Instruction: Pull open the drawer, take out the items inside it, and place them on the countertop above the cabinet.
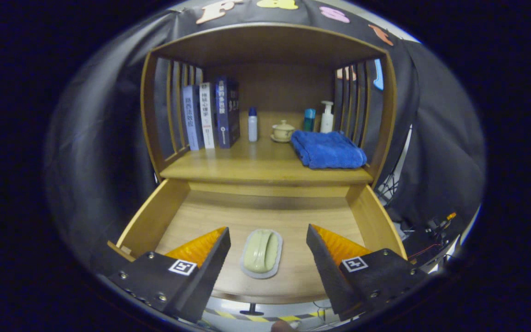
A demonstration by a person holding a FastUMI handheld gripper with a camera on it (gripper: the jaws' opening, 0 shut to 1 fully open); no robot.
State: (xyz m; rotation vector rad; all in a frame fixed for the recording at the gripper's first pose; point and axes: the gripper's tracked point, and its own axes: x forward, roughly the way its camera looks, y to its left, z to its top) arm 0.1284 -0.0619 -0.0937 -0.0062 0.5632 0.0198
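The tool [268, 242] stands wide, its two wedge-shaped fingers with ribbed inner faces rising from the lower part of the frame and holding nothing; each finger's block-like base carries a small square printed marker and round screw heads. Between the fingers, touching neither, a pale green soap bar [262, 250] with rounded, smooth edges lies in a shallow oval soap dish [261, 272] of pale grey, resting on the floor of the pulled-out drawer [155, 216] in the lower centre. The drawer is light wood with a fine grain, its slanted side walls spreading to either side and its front edge curving below the dish. Above it, across the middle of the frame, runs the bench [247, 168], a smooth wooden top inside a cabinet with slatted sides. At the right of the bench lies a folded blue towel [327, 150], thick and fluffy. Behind it stand a white pump bottle [326, 117] and a small teal container [309, 120]. Near the centre sits a cream lidded cup [283, 131] on a saucer, with a slim white bottle [252, 124] with a blue cap to its left. At the upper left, three upright books [212, 117] lean against the slats.
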